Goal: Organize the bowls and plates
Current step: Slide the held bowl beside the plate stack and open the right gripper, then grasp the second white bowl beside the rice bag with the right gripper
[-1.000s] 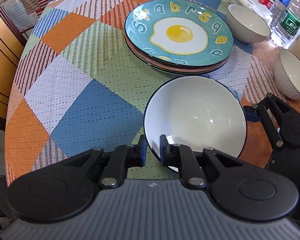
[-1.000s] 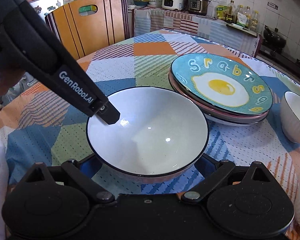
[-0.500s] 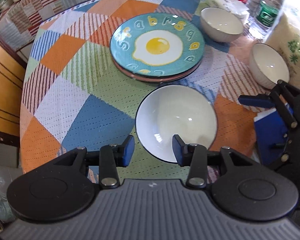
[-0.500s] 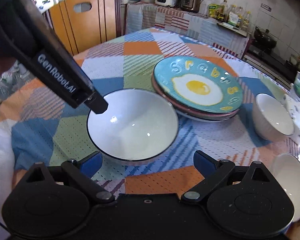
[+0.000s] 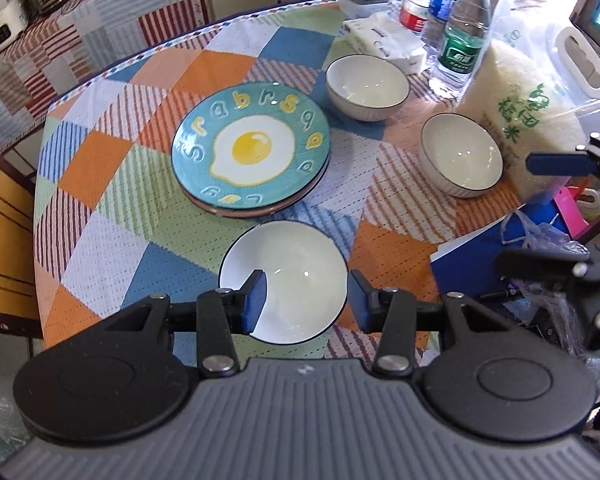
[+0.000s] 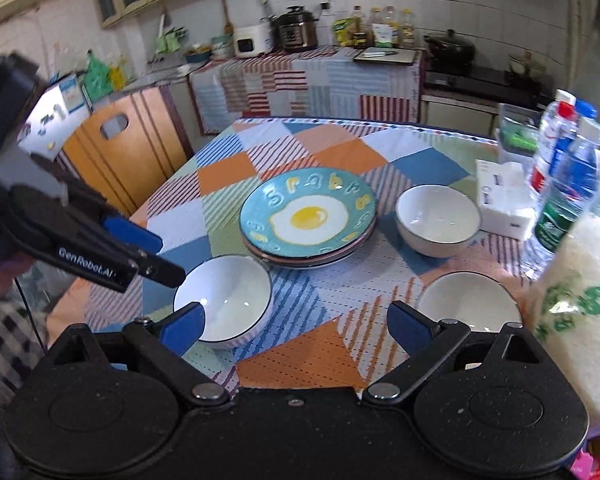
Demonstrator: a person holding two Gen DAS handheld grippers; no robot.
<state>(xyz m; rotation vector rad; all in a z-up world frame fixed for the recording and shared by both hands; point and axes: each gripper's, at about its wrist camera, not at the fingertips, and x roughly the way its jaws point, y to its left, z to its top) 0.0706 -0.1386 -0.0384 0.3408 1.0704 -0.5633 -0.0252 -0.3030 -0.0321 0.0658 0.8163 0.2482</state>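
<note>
Jaws opening and empty, the left gripper (image 5: 306, 300) hangs above a white bowl (image 5: 283, 281) on the patchwork tablecloth (image 5: 112, 240) — the right gripper (image 6: 296, 324), its jaws spread wide, holds nothing either. Just beyond the bowl sits a stack of plates (image 5: 250, 156) topped by a fried-egg design; two more bowls (image 5: 366, 87) (image 5: 462, 160) stand apart, near water bottles (image 5: 458, 46).

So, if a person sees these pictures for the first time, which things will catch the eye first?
Probably the teal fried-egg plate first, topping a small stack of plates in the middle of the patchwork tablecloth. Next, three white bowls around it: the nearest bowl just below the left gripper, whose jaws are opening with nothing between them, and two more bowls towards the bottles.
</note>
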